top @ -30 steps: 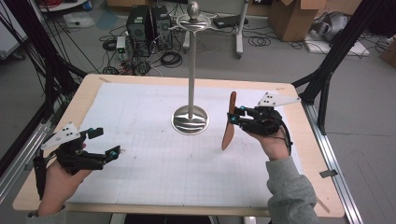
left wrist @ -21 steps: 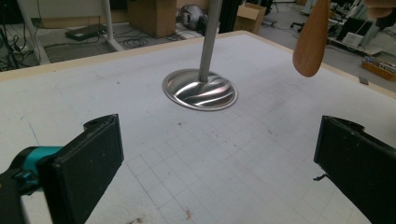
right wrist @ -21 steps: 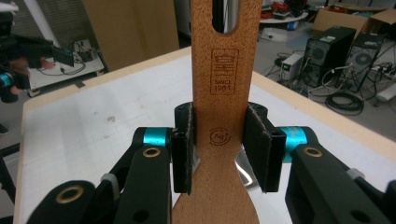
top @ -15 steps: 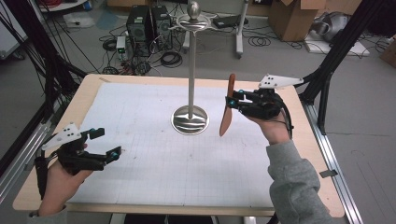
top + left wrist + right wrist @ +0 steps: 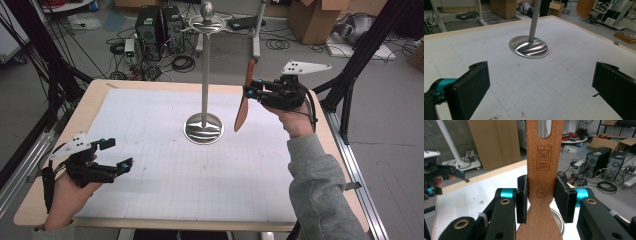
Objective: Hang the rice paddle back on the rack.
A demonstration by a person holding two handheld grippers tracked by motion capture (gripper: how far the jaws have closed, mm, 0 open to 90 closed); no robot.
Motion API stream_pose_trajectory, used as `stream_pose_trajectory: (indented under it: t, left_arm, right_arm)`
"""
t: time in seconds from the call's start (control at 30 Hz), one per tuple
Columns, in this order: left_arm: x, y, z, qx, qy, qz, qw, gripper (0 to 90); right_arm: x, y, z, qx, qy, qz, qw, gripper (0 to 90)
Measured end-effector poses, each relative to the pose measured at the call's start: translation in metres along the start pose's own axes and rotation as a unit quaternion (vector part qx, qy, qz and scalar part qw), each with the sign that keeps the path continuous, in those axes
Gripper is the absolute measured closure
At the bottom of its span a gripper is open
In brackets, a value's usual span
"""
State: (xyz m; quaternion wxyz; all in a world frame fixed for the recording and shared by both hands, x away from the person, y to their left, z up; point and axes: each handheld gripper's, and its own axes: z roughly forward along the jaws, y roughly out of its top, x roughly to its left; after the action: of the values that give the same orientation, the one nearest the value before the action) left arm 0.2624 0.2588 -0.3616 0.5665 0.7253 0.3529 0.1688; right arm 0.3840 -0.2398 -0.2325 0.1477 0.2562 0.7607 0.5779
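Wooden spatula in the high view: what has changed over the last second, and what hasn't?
The right tool, shut on the wooden spatula, has lifted it higher beside the metal stand, blade hanging down, handle top nearing the stand's arms. The grip looks unchanged. The left tool stays open and empty at the table's near left; the stand has not moved.

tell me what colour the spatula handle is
Light reddish-brown wood; the spatula shows best in the right gripper view.

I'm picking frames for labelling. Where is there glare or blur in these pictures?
High view: sharp, mild sheen on the metal stand base. Left gripper view: bright streaks of glare on that base, near black jaws soft. Right gripper view: wooden spatula stamp readable, background slightly soft, right gripper crisp.
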Motion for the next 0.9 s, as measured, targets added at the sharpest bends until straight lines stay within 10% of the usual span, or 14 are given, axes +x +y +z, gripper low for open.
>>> stream_pose_trajectory:
  t: [0.9]
  left_arm:
    - [0.005, -0.001, -0.005, -0.006, 0.004, -0.009, 0.9999, 1.8]
  right_arm:
    - [-0.007, 0.056, 0.014, -0.015, 0.007, 0.004, 0.9999, 64.7]
